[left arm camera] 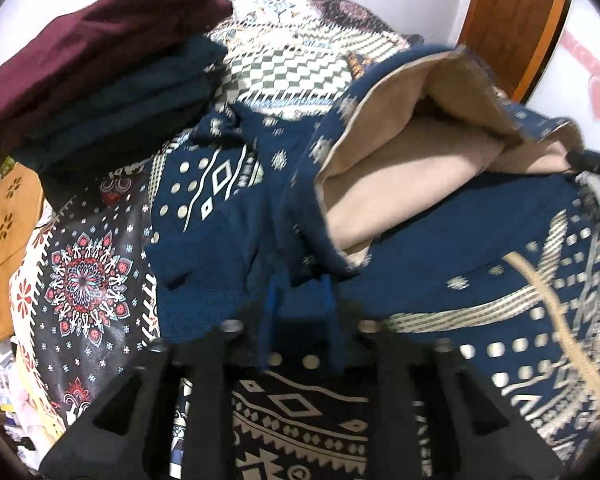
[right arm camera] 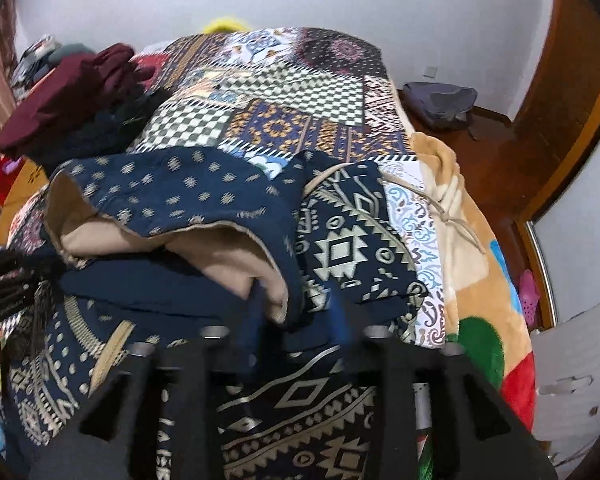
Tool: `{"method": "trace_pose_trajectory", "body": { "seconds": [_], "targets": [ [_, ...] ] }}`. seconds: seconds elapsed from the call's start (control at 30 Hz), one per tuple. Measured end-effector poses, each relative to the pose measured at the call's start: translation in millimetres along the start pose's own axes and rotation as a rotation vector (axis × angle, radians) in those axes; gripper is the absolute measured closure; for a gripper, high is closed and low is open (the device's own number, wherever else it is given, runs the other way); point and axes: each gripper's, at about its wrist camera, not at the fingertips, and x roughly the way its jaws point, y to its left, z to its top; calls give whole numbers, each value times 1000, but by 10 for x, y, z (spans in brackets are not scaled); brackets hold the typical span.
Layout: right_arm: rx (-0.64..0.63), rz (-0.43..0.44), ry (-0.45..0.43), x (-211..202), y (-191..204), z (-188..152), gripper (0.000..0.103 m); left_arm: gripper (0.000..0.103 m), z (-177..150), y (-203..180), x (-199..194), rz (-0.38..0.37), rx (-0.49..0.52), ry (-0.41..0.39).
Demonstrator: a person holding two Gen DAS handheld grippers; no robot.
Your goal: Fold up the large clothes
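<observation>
A large navy garment with cream geometric print and a beige lining (left arm camera: 400,168) lies bunched on the bed; it also shows in the right wrist view (right arm camera: 204,200). My left gripper (left arm camera: 300,300) sits low on the garment, its blue fingertips (left arm camera: 272,300) apart with navy cloth between them. My right gripper (right arm camera: 296,308) rests on the garment's folded edge, blue fingertips (right arm camera: 338,308) apart around the cloth and lining. Whether either is clamping the cloth is unclear. The right gripper also appears at the right edge of the left wrist view (left arm camera: 596,164).
A stack of folded maroon and dark teal clothes (left arm camera: 100,64) sits at the bed's left. A patchwork bedspread (right arm camera: 284,96) covers the bed, with a plush blanket (right arm camera: 476,256) on its right side. A wooden door frame (right arm camera: 572,128) stands at right.
</observation>
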Motion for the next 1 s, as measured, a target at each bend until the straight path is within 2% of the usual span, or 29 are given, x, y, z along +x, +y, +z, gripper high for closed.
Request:
{"method": "trace_pose_trajectory", "body": {
  "seconds": [0.07, 0.17, 0.27, 0.53, 0.93, 0.97, 1.0],
  "targets": [
    [-12, -1, -27, -52, 39, 14, 38, 42, 27, -18, -144, 17, -1, -50],
    [-57, -34, -66, -122, 144, 55, 30, 41, 114, -41, -305, 35, 16, -110],
    [-135, -42, -73, -108, 300, 129, 30, 39, 237, -45, -366, 36, 25, -137],
    [-267, -39, -45, 189, 594, 253, 30, 37, 646, -124, -149, 15, 83, -140],
    [-262, 11, 27, 528, 586, 414, 30, 37, 1030, -360, 219, -40, 138, -147],
    [-262, 19, 33, 535, 597, 406, 30, 39, 1064, -375, 237, -44, 138, -150],
    [-262, 27, 40, 540, 602, 398, 30, 48, 1086, -385, 246, -49, 137, -153]
  ]
}}
